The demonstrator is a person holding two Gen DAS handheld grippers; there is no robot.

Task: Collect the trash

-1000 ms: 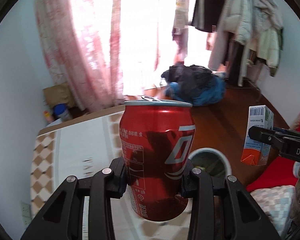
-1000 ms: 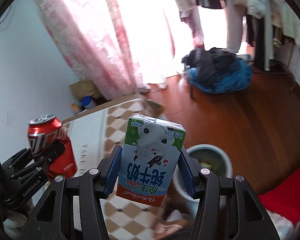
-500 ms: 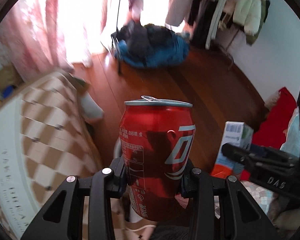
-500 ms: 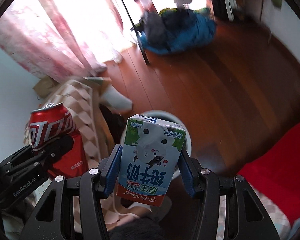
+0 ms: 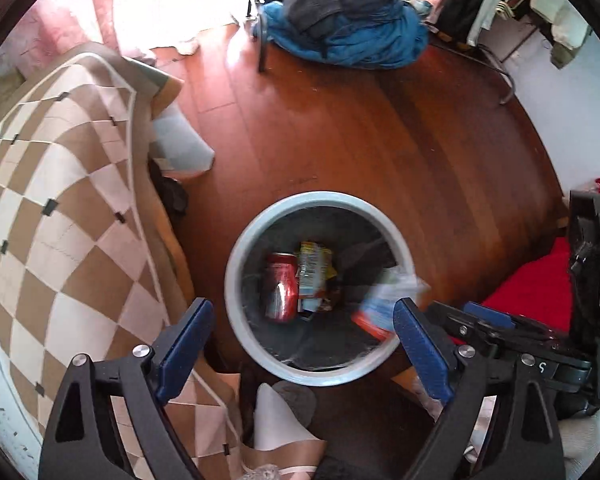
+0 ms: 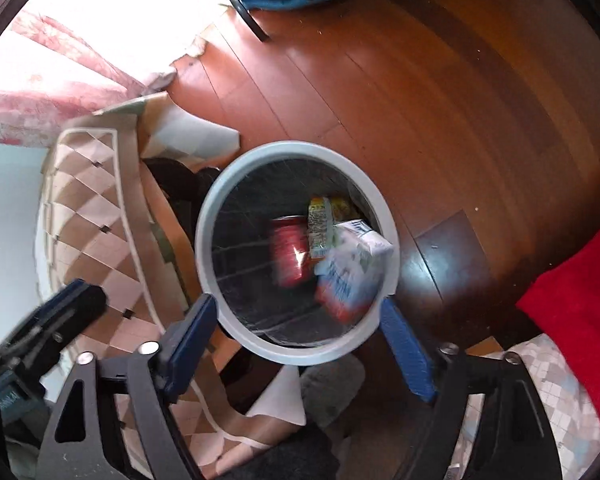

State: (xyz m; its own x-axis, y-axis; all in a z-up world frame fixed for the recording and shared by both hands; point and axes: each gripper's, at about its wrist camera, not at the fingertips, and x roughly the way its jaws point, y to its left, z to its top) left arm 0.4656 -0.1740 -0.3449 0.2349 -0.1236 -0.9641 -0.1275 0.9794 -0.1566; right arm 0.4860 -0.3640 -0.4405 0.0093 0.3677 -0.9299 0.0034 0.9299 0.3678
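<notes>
Both wrist views look straight down into a round grey trash bin [image 5: 236, 256] [image 6: 208, 216] on the wooden floor. A red soda can [image 5: 280, 286] [image 6: 290, 250] lies inside it beside a yellow wrapper [image 5: 314, 270] [image 6: 320, 224]. A blurred milk carton [image 5: 384, 300] [image 6: 350, 270] is in the bin's right side, apart from any finger. My left gripper [image 5: 302, 346] hangs open above the bin with nothing between its blue pads. My right gripper [image 6: 300, 338] is open too and holds nothing. The right gripper also shows at the right edge of the left wrist view [image 5: 500, 328].
A table with a checkered brown-and-cream cloth [image 5: 60, 208] [image 6: 100, 208] stands left of the bin. A pile of blue and dark clothes [image 5: 340, 20] lies at the far side of the floor. A red cushion [image 6: 580, 280] sits to the right.
Both grippers tilted down over the bin and opened. The soda can left the left gripper and the milk carton left the right one; both are now in the bin.
</notes>
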